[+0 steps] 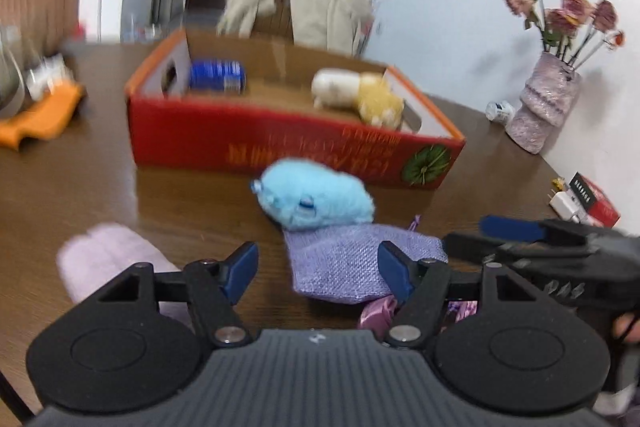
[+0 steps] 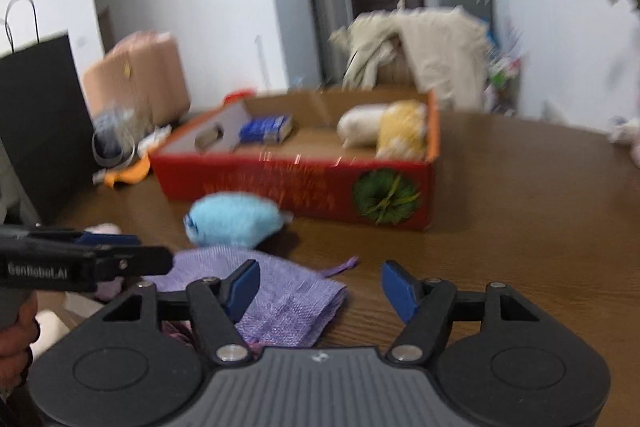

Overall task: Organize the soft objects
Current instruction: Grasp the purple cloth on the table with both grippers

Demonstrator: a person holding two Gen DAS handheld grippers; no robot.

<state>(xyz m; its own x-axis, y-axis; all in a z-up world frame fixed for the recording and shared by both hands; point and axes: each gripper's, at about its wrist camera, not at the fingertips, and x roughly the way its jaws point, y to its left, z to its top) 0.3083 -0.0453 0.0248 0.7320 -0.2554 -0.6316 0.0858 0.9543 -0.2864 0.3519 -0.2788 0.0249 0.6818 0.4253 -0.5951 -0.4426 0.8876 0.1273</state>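
**Left wrist view: both grippers over the pouch**

Left gripper jaws apart, nothing pinched; lilac woven pouch lies btwn them, lower centre. Blue plush just above it, by red box. Right gripper also released, pouch at its left finger.
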